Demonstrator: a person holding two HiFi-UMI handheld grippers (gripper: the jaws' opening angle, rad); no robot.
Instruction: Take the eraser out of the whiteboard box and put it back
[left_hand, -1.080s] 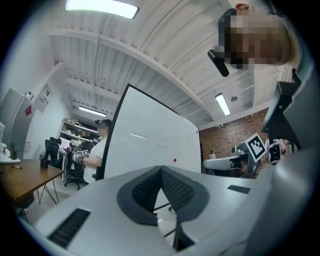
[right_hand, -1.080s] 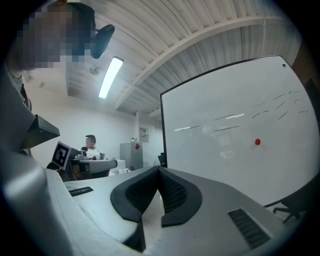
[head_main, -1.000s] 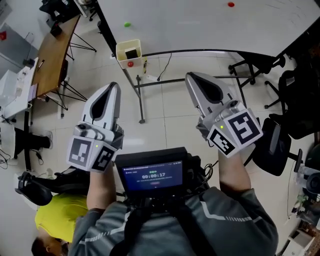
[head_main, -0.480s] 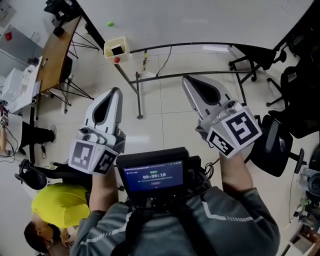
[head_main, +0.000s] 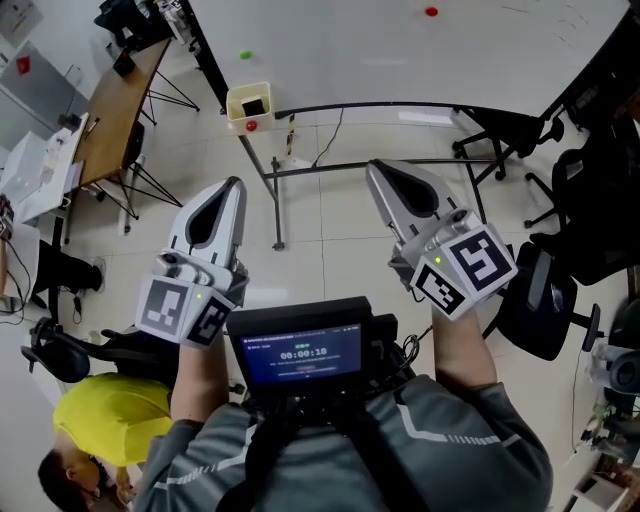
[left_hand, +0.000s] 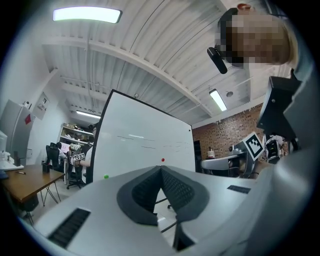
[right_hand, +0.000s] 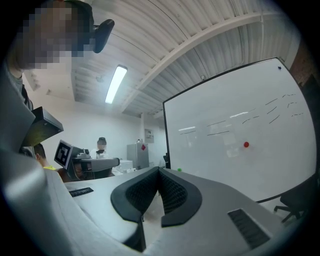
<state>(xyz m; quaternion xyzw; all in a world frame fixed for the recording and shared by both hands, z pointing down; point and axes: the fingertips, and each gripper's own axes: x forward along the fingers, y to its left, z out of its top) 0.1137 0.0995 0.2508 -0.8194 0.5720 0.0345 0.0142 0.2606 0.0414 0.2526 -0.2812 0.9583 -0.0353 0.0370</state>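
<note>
I hold both tools level out in front of me, pointing at the whiteboard (head_main: 420, 50). The left gripper (head_main: 230, 190) has its ribbed pads pressed together at the tips with nothing between them, and the right gripper (head_main: 380, 175) is closed and empty in the same way. The whiteboard box (head_main: 234, 108), a small cream holder, hangs at the lower left corner of the whiteboard, where the board's left edge meets its bottom edge. A dark block sits in its open mouth, and I take that to be the eraser (head_main: 254, 104). So the eraser lies inside the box, which fits a moment before I lift it out as well as one after I have set it back, and I cannot tell which. What any reach turns on is this: in the head view the box lies straight ahead of my left gripper, a little to the right of its tips and well apart from them. From my right gripper it lies far off to the left, so my left hand is the nearer one. Only the top of the eraser shows, too small for me to judge its long axis. In neither gripper view does the box show, because each gripper's own body covers the board's lower edge.
</note>
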